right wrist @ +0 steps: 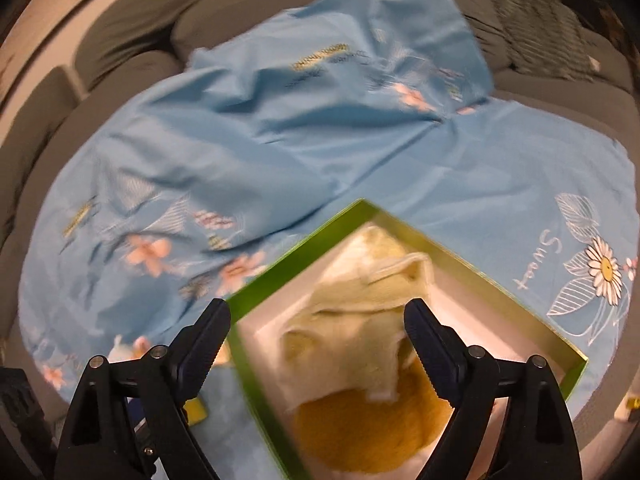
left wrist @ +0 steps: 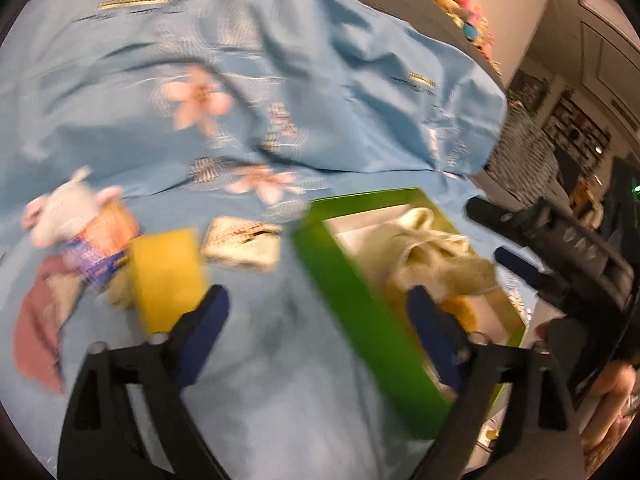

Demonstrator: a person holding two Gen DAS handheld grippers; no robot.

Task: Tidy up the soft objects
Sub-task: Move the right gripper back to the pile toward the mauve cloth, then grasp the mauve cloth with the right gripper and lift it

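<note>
A green box (left wrist: 340, 276) (right wrist: 260, 392) lies on the blue floral sheet (left wrist: 280, 80) (right wrist: 280, 140). In it are a cream cloth (left wrist: 424, 248) (right wrist: 360, 320) and a mustard knitted piece (right wrist: 360, 428). My left gripper (left wrist: 318, 312) is open and empty, above the box's left wall. A yellow sponge (left wrist: 168, 276) is by its left finger. A small cream pouch (left wrist: 244, 244), a plush pig (left wrist: 76, 220) and a pink cloth (left wrist: 36, 332) lie left of the box. My right gripper (right wrist: 318, 324) is open and empty over the box; it shows in the left wrist view (left wrist: 532, 248).
Grey sofa cushions (right wrist: 120, 40) surround the sheet. Plush toys (left wrist: 460, 0) sit at the far back. A patterned pillow (left wrist: 520, 152) (right wrist: 540, 40) lies at the right. A yellow corner (right wrist: 198, 408) shows by my right gripper's left finger.
</note>
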